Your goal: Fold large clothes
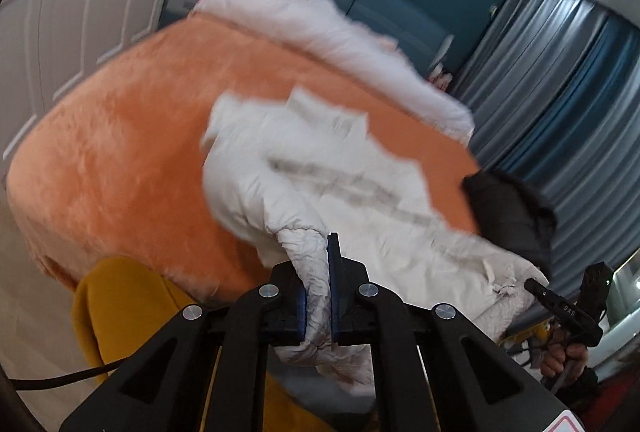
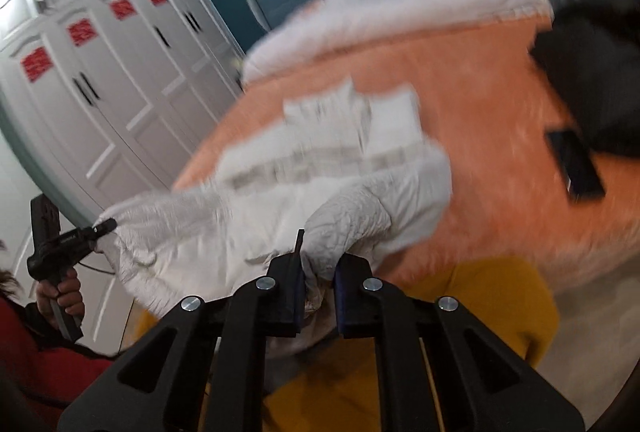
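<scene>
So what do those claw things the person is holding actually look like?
Each claw is matte black plastic: angular linkage arms with silver rivets, blue pads inside the fingers, and a pistol-style handle. A black cable trails from the left one. The person wears a red sleeve.

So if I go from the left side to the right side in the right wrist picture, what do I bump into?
Hand holding the left gripper → white puffy jacket → right gripper pinching the jacket → orange fuzzy bed cover → flat dark thing, maybe a phone, lying on the cover.
</scene>
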`<state>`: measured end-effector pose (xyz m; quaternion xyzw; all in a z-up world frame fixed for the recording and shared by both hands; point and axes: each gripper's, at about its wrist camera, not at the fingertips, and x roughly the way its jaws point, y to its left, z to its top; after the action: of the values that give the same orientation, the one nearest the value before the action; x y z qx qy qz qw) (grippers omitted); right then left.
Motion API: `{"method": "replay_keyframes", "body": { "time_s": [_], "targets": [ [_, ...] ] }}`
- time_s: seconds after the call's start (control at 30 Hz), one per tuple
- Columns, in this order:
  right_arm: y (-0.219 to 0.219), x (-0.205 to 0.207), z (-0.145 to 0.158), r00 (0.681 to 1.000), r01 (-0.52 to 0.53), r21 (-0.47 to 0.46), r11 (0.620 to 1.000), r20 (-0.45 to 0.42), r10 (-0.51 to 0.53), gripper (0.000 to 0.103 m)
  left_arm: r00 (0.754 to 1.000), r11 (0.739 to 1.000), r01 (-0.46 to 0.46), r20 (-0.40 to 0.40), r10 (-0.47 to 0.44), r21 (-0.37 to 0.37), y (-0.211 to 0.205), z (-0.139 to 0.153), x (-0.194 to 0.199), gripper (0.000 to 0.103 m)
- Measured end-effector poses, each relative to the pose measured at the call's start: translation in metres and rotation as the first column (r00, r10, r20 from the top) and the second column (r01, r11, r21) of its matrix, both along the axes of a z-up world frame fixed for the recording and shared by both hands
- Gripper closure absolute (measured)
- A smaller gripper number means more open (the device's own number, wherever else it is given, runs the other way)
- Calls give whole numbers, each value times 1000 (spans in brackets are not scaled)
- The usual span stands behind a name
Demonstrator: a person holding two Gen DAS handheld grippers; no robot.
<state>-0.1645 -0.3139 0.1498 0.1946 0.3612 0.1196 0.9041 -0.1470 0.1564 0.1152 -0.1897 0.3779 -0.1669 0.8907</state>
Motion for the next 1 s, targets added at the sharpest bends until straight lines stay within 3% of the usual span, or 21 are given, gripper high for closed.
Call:
{"method": "replay_keyframes", "body": {
  "time_s": [0.2,0.33,0.47,0.67,0.77,0.87,0.93,1.0],
  "targets": [
    [-10,8,58,973,74,34,997,218,-80,93,977,990,-94,182,113,-108,13,51,1,98],
    [-30,48,44,952,190,111,976,223,-210,93,961,979,-175,199,192,-100,15,51,42,97],
    [-41,116,8,944,257,164,952,167,-284,93,953,964,-264,146,265,-22,7,26,112,95],
    [-17,208,-12,942,282,29,959,182,-282,87,938,926,-345,77,337,150,-13,-26,222,93],
    [-13,241,-25,936,313,36,949,158,-315,78,926,905,-373,26,376,203,-16,-53,258,91],
    [-16,247,-24,908,360,84,929,196,-370,57,918,895,-375,-39,395,242,-14,-72,286,86],
    [-18,241,-11,868,402,89,911,278,-410,40,915,902,-375,-72,398,214,-8,-72,294,85],
    [-14,238,0,861,404,57,913,312,-401,40,920,914,-375,-60,388,154,-1,-61,295,80]
  ]
}}
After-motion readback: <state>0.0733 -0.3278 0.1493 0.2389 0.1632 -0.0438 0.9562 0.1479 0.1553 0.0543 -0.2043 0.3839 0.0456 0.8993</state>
